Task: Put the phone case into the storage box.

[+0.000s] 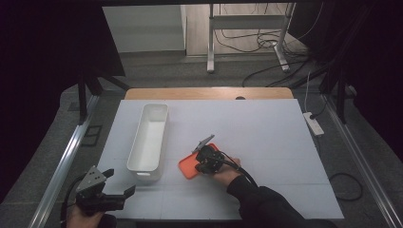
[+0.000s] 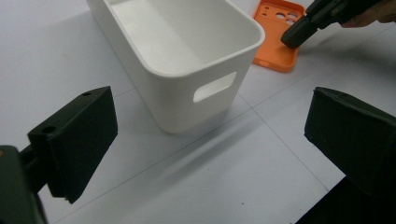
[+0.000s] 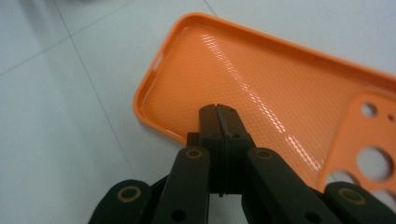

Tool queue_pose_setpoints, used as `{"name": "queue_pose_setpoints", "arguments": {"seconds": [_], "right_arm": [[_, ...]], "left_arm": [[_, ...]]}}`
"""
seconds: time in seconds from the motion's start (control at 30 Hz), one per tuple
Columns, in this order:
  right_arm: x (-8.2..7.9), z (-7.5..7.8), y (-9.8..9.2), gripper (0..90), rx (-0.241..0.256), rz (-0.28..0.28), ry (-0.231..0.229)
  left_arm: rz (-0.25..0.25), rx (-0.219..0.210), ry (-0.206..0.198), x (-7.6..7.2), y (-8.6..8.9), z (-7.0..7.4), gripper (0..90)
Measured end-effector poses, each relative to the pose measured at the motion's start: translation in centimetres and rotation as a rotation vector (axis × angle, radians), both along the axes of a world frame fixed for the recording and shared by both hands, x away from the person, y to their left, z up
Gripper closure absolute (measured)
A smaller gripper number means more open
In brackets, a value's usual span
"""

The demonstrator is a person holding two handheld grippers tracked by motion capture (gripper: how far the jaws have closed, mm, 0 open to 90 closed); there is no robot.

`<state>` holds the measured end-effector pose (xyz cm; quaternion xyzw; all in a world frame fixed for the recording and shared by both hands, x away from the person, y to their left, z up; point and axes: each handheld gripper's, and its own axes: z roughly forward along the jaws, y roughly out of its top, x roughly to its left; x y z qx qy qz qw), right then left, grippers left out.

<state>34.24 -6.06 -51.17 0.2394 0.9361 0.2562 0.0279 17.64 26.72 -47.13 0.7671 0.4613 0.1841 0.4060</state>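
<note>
The right gripper (image 1: 207, 158) comes in from the near edge of the white worktop (image 1: 266, 137) on a dark-sleeved forearm that slants up and left, its hand bent down over the orange phone case (image 1: 188, 167); in the right gripper view its jaws are pressed together with no gap, their tips over the case's near long rim, though whether they nip that rim or only rest against it cannot be told; the case lies hollow side up near the middle of the worktop, just right of the white bin (image 1: 149, 141), its camera end cut off at the picture's edge; the left gripper (image 1: 114, 187) hangs at the near left corner, held low, jaws spread wide and empty, aimed at the bin's near end with its handle slot; no writing or brand can be read anywhere.
</note>
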Motion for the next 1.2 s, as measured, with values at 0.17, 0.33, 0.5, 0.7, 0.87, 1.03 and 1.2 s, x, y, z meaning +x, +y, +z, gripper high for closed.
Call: {"name": "queue_pose_setpoints", "arguments": {"seconds": [0.17,0.33,0.5,0.7,0.87,1.03,1.2], "right_arm": [[-0.4,0.1,-0.8,89.4,-0.01,0.0,0.001],[-0.7,0.2,-1.4,89.4,-0.019,-0.003,0.003],[-0.9,0.3,-2.3,89.4,-0.03,-0.009,0.003],[-0.8,0.5,-3.7,89.4,-0.04,-0.033,0.006],[-0.4,0.6,-5.0,89.4,-0.051,-0.062,-0.001],[0.0,0.7,-6.0,89.4,-0.057,-0.084,-0.01],[0.5,0.8,-6.8,89.4,-0.064,-0.109,-0.019]], "left_arm": [[0.001,0.0,0.0,0.0,0.0,0.0,3.5],[0.002,-0.001,0.0,0.0,0.0,0.0,3.5],[0.003,-0.001,0.0,0.0,0.0,0.0,3.5],[0.003,-0.001,0.001,0.0,0.0,0.0,3.5],[0.004,-0.001,0.002,0.0,0.0,0.0,3.5],[0.005,-0.001,0.002,0.0,0.0,0.0,3.5],[0.005,-0.002,0.002,0.0,0.0,0.0,3.5]]}}
